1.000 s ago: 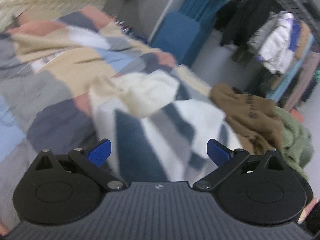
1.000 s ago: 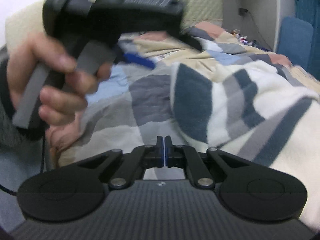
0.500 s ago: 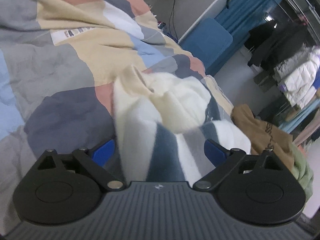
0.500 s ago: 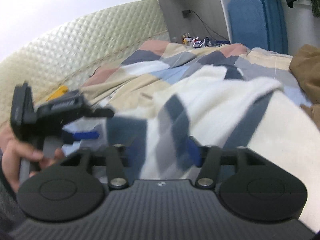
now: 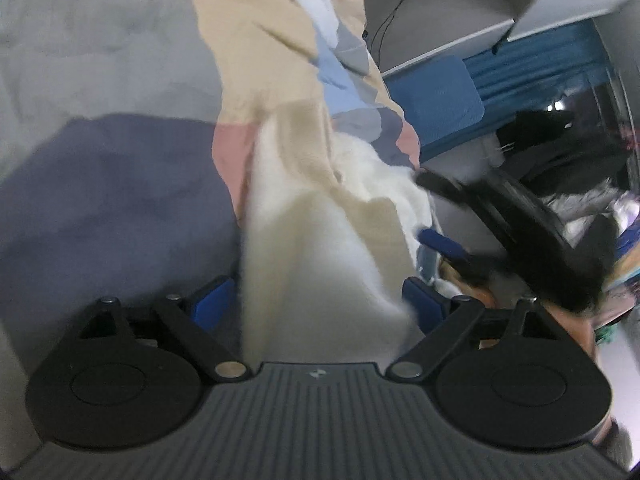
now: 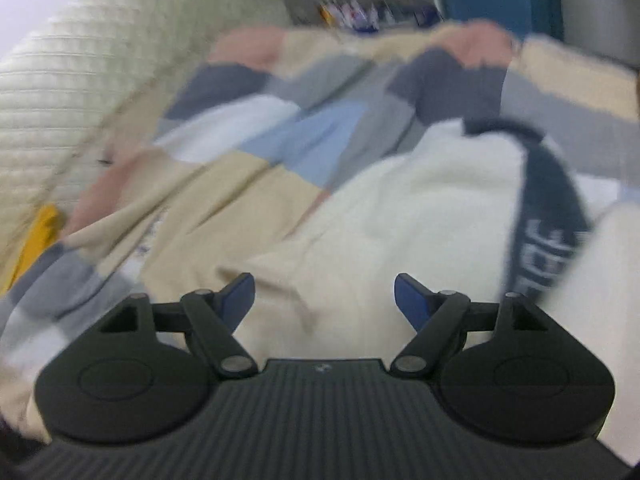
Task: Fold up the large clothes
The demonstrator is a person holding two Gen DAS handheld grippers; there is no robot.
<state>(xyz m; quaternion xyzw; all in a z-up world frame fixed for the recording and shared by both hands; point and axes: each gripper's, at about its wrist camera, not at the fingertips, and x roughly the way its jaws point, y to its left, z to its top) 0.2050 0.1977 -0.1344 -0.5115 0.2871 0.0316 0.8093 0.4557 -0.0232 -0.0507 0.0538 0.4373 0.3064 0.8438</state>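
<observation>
Cream sweater (image 5: 320, 264) lies rumpled on bed (image 5: 112, 184); left tongs (image 5: 318, 300) narrowing, right tongs (image 6: 324, 300) widening, both apart, empty. Next: grip 2 edges.

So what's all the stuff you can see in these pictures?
Fleecy garment: one, cream with a dark blue band bearing white letters, lying on the bed under both grippers.
Bedcover: one, patches of grey, navy, tan, pink and light blue, spread over the bed.
Headboard: one, cream, quilted, behind the bed.
Blue padded panel: one, beside the bed by the wall.
Yellow thing: one, at the bed's edge by the headboard; too blurred to name.
Hanging clothes: several, mostly dark; blurred.
Left gripper: black, blue pads, open over the garment's cream edge; jaws just narrowed slightly.
Right gripper: black, blue pads, open above the garment; jaws just opened.
</observation>
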